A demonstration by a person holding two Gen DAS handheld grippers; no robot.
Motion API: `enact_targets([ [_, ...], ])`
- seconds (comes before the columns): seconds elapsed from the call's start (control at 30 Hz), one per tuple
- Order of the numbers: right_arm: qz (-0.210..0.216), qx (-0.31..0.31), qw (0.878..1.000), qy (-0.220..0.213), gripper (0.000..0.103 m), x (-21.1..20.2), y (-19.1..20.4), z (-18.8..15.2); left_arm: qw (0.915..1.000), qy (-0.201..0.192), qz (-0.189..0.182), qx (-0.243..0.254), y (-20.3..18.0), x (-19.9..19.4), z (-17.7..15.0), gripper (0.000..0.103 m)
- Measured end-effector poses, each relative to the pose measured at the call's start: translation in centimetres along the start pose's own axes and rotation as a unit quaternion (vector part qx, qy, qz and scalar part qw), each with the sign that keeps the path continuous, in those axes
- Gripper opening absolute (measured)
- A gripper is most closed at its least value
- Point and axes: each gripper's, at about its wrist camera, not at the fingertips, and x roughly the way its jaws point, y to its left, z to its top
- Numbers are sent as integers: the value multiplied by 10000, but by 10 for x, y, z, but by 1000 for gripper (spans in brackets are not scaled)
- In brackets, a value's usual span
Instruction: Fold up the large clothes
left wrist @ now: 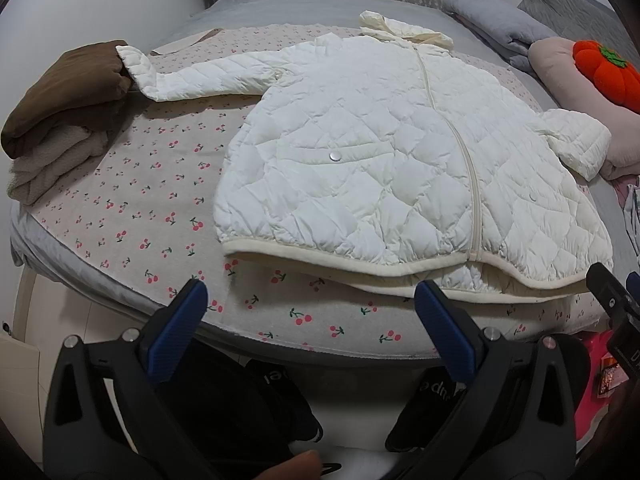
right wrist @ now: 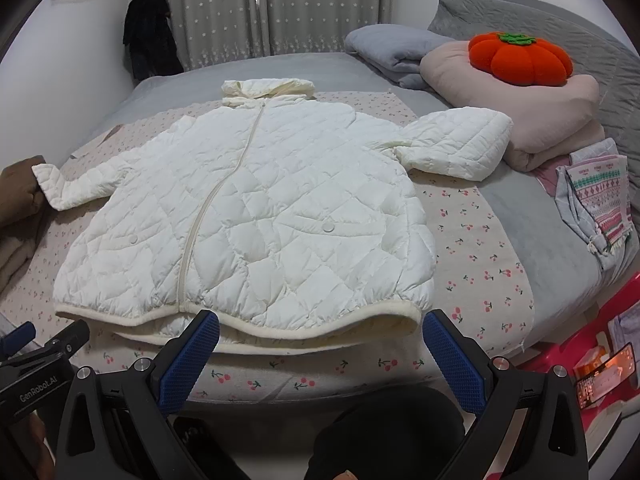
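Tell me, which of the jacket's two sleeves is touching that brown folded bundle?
The long outstretched sleeve: its cuff rests against the brown folded bundle. The other sleeve looks shorter and reaches the pink cushion.

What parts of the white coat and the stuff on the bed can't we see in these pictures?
- White quilted jacket: its back is hidden in both views, since it lies front up.
- Brown folded garment: left wrist view shows it whole; the right wrist view's left edge cuts it off.
- Patterned cloth: mostly cut off at the left wrist view's right edge.
- Black garment by the curtain: too dark to identify.
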Motion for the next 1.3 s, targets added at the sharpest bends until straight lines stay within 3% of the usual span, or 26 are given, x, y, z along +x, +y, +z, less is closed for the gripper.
enact_targets([
  [1.3,24,-57,10000,65,103,4,3,0,10000,-27,42,-35,1,-2,0,103],
])
